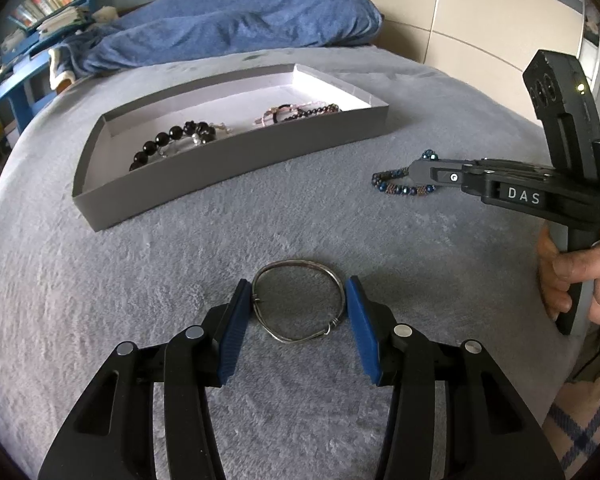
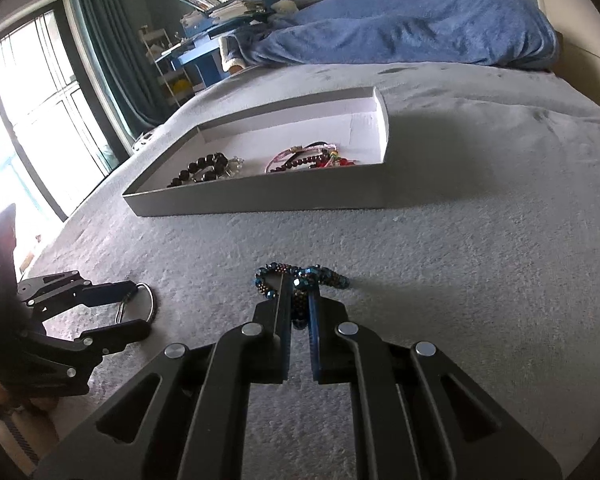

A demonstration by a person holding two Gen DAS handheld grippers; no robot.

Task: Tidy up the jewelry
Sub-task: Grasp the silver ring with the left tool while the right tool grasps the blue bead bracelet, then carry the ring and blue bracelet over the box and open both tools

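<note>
While both grippers rest low on the plush grey blanket (image 1: 100,300), left gripper (image 1: 299,292) spread wide around a bent silver wire bangle (image 1: 299,306), right gripper (image 2: 299,296) clenched on a blue beaded bracelet (image 2: 324,274), grey cardboard tray (image 1: 228,156) beyond.

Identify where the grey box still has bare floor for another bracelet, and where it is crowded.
Free: the box's far half and far right corner. Crowded: the near wall, where the black bead bracelet and the pink and dark red bracelets lie.

"DAS" on right hand-held gripper (image 1: 416,171) body; strap lettering partly readable.
</note>
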